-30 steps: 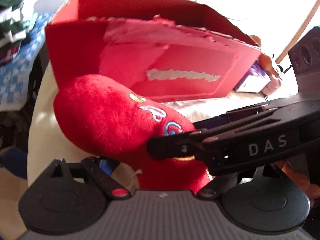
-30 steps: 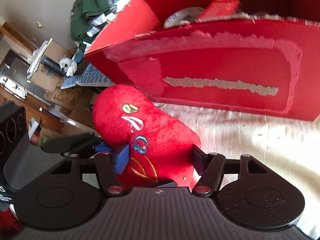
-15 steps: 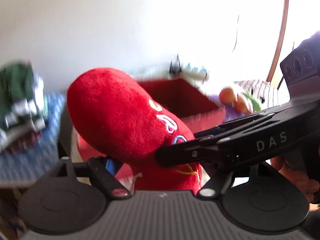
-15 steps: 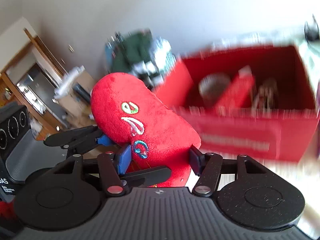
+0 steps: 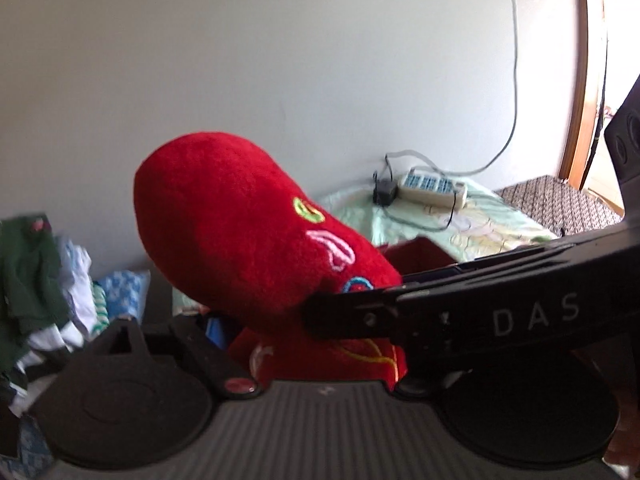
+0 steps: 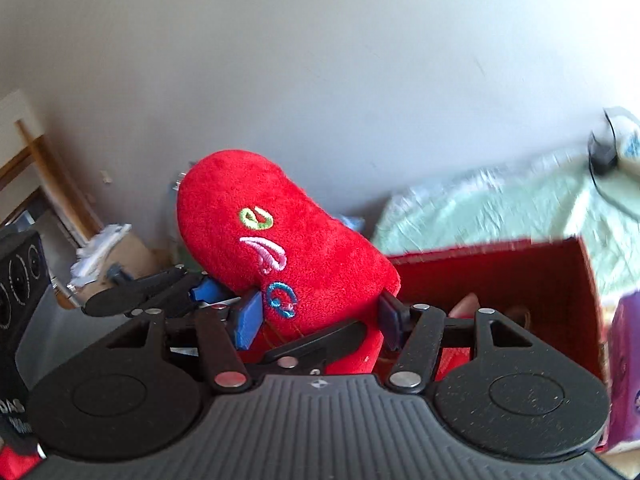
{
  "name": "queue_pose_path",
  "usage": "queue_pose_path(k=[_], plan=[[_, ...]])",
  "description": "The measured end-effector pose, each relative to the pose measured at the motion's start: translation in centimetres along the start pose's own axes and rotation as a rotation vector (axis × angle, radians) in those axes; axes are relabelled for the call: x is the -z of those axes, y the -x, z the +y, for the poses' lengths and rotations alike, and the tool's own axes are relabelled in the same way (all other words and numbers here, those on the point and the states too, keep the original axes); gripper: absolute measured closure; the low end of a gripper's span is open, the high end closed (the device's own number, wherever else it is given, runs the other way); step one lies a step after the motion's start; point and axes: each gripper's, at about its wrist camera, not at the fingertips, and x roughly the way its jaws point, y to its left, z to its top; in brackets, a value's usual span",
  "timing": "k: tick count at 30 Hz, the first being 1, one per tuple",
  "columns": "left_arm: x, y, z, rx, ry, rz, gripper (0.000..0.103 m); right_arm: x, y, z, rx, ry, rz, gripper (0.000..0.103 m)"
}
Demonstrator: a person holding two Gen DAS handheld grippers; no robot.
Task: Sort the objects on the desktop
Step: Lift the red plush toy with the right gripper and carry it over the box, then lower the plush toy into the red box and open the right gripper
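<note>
A red plush toy with embroidered coloured letters is held up in the air by both grippers. My left gripper has the toy's lower end between its fingers; its jaws are opening a little while a blue pad still lies against the plush. In the left wrist view, a finger of the right gripper crosses in front. My right gripper is shut on the plush toy, both blue pads pressing its sides. Below and behind the toy stands the open red cardboard box.
A pale green cloth covers the surface behind the box, with a white power strip and a cable on it. A pile of clothes lies at the left. A purple packet stands right of the box. A wall is close behind.
Both grippers have risen with the plush toy, from in front of the red box's torn side to above its rim. The box now sits low in both views.
</note>
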Motion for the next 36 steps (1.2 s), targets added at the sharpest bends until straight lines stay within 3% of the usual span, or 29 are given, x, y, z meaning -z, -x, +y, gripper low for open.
queue_pose_path(k=[6,10,17,22,24,29,33,36], plan=[[0.1,-3.4,2.5,0.021,0.068,0.082,0.01,0.1,-3.5,-1.2,0.033,-0.064,0.044,0.041],[0.8,-5.3,3.7,0.034,0.102,0.115,0.01,0.1,-5.4,-2.2,0.05,-0.101,0.062,0.041],[0.6,-7.2,3.6,0.006,0.078,0.137,0.01,0.0,-6.7,-2.0,0.088,-0.105,0.067,0.042],[2.7,-7.8,3.7,0.076,0.09,0.27,0.013,0.7,-7.4,-2.3,0.138,-0.126,0.207,0.042],[3.8,-7.6,3.3,0.131,0.083,0.313,0.008,1.0,-7.3,-1.9,0.166,-0.086,0.25,0.042],[5.3,-5.8,3.0,0.094,0.004,0.305,0.004,1.3,-6.9,-1.0,0.183,0.027,0.285,0.04],[5.6,-2.9,4.3,0.091,0.024,0.251,0.004,0.4,-4.9,-1.8,0.168,-0.027,0.172,0.037],[4.9,-0.4,4.8,0.072,0.009,0.153,0.004,-0.4,-4.2,-2.2,0.14,-0.063,0.074,0.041]])
